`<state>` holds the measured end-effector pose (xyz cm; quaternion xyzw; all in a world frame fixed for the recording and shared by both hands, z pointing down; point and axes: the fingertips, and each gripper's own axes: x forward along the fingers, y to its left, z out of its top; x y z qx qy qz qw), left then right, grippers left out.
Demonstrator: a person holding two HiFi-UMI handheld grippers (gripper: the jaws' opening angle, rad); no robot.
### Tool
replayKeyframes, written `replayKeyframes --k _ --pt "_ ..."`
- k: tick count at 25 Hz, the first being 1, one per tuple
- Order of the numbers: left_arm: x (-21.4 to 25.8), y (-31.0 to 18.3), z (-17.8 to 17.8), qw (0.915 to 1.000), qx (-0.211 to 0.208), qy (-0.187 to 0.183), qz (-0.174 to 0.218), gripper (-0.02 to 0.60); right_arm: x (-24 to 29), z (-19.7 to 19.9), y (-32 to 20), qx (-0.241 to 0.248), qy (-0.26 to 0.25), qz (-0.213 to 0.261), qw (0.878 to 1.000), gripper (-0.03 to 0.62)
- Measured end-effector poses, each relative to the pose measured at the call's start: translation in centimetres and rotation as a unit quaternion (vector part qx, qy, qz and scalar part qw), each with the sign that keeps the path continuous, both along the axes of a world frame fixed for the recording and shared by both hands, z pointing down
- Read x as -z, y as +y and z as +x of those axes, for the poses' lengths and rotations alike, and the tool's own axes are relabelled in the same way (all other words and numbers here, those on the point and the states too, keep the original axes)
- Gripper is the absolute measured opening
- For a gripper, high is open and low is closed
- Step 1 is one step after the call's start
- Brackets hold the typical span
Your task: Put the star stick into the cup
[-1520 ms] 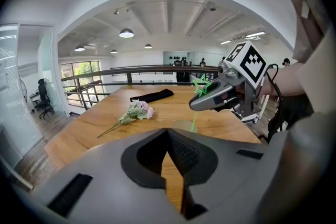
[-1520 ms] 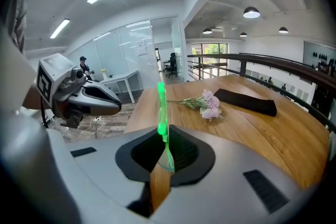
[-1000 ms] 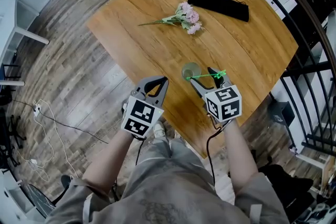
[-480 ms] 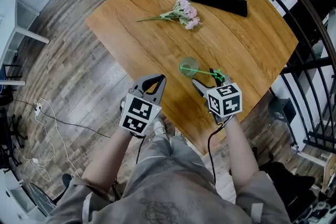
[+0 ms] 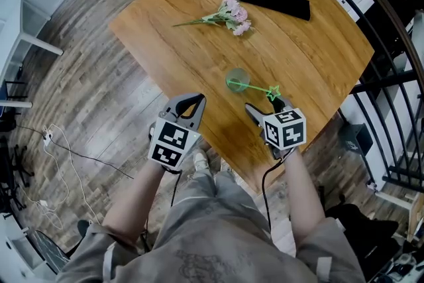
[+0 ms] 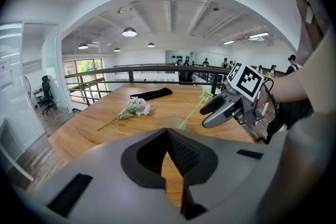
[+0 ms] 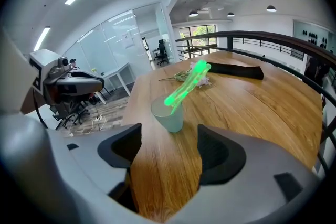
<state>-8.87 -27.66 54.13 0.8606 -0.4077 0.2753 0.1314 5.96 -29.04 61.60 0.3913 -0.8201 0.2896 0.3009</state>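
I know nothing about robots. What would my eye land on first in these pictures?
The bright green star stick leaning out of a pale cup near the wooden table's front edge grabs the eye first. Nearer the person, the right gripper hangs with jaws apart and empty, with the left gripper shut beside it. Farther off lie pink flowers and a black pouch.

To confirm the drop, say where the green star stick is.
In the head view, the green plastic star stick leans in the pale green cup on the wooden table, its star end ahead of the right gripper.
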Motion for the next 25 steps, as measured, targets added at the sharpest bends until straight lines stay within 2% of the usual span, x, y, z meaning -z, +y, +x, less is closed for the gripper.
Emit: replayKeyframes --k 6,14,18,25 --pt "1.8 1.0 -0.3 0.9999 0.003 0.003 0.016 0.017 3.1 -0.9 2.4 0.017 -0.018 0.010 1.000 0.325" --pt "7.1 2.0 -2.1 0.9975 0.019 0.006 0.067 0.017 12.4 -2.7 3.3 0.039 -0.054 0.095 0.993 0.325" --pt "11.0 2.3 -3.1 0.9941 0.026 0.011 0.105 0.017 18.2 -3.1 3.4 0.041 -0.075 0.154 0.984 0.318" --pt "18.3 2.6 -4.0 0.9822 0.028 0.006 0.186 0.017 27.3 -3.1 4.5 0.036 -0.108 0.252 0.961 0.237"
